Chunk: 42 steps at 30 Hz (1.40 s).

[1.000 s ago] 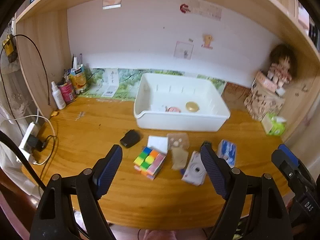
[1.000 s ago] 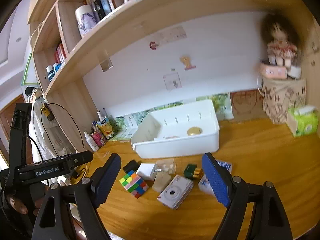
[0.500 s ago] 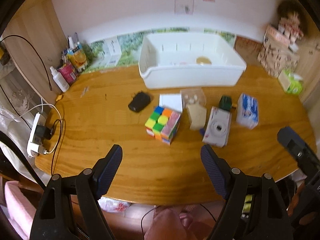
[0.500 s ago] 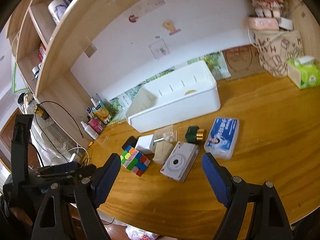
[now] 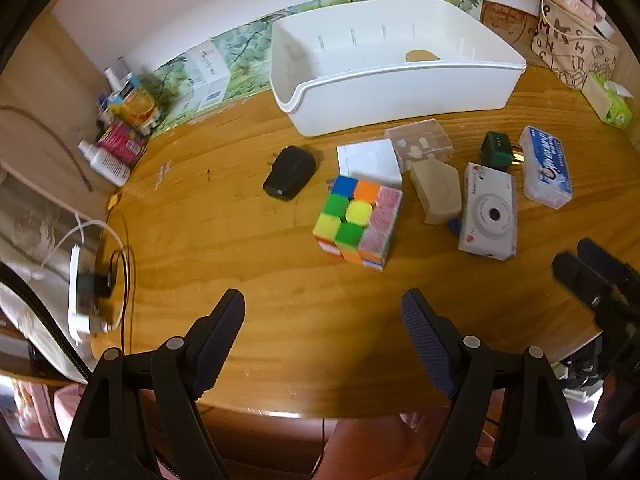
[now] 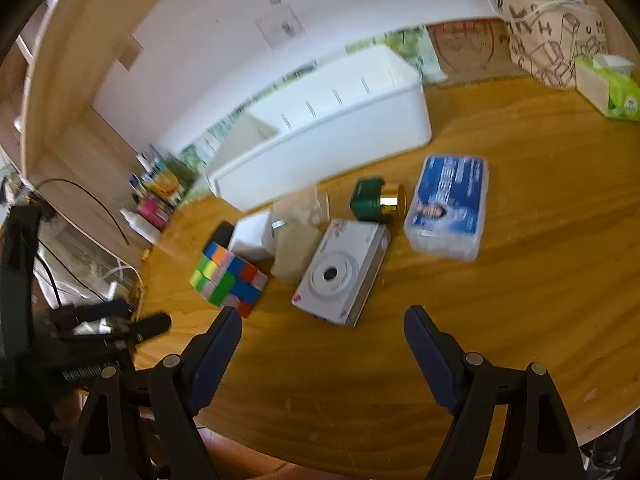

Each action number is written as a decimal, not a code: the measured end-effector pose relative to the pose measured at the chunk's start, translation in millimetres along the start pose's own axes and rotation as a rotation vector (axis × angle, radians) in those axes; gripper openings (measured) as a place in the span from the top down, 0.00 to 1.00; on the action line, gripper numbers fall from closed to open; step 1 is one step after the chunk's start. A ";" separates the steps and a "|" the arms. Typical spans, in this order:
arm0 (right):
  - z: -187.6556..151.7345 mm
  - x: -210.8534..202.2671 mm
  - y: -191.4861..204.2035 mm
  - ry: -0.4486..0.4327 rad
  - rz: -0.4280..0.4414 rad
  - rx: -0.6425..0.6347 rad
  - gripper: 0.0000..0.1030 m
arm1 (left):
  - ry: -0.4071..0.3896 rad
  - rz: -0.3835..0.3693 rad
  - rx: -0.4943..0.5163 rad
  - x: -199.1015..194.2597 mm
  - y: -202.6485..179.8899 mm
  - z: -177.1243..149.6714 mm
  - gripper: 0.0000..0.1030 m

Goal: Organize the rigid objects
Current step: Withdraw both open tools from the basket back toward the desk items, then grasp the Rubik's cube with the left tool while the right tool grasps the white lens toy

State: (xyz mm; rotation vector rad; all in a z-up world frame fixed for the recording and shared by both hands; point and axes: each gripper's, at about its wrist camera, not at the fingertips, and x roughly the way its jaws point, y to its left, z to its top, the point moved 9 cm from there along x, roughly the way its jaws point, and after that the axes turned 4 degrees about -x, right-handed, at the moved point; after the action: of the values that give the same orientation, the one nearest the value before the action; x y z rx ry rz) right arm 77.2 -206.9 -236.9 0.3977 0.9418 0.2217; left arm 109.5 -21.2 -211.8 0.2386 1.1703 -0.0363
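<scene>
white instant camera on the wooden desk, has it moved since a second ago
No. The white instant camera lies in the same spot between the beige block and the blue-labelled clear box; only the view shifted.

Both wrist views look steeply down (from the near edge) at one desk (image 5: pixel 248 264).

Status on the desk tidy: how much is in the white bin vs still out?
Barely started. Done: only a gold disc shows inside the white bin. In hand: nothing; left gripper and right gripper are both open and empty. Left: puzzle cube, camera, black adapter, blue pack, green bottle.
</scene>
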 end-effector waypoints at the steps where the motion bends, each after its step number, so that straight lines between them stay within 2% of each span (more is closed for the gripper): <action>1: -1.5 4.5 -0.1 0.013 -0.010 0.001 0.19 | 0.004 -0.006 0.007 2.7 -0.2 2.9 0.19; 6: -6.8 26.5 -1.1 0.069 -0.073 0.017 0.19 | 0.019 -0.051 0.071 16.9 -3.0 21.3 0.19; 13: -0.4 49.3 0.4 0.087 -0.146 0.050 0.19 | 0.052 -0.120 0.157 35.7 -13.7 40.5 0.19; 24: -0.1 75.7 -2.3 0.107 -0.263 0.108 0.19 | 0.136 -0.218 0.334 60.6 -38.1 45.2 0.19; 30: 3.4 79.5 -3.0 0.077 -0.327 0.117 0.19 | 0.172 -0.262 0.408 71.8 -48.9 42.1 0.19; 39: 5.0 89.6 0.8 0.060 -0.419 0.088 0.19 | 0.232 -0.323 0.441 89.3 -54.6 41.0 0.20; 42: 2.6 88.3 0.7 0.060 -0.439 0.076 0.22 | 0.246 -0.344 0.437 93.7 -54.8 41.7 0.25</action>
State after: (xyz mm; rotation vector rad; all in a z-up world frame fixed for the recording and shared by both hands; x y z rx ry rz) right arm 129.9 -175.6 -300.5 0.2460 1.0739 -0.2039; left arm 175.8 -74.2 -291.4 0.4328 1.4306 -0.5832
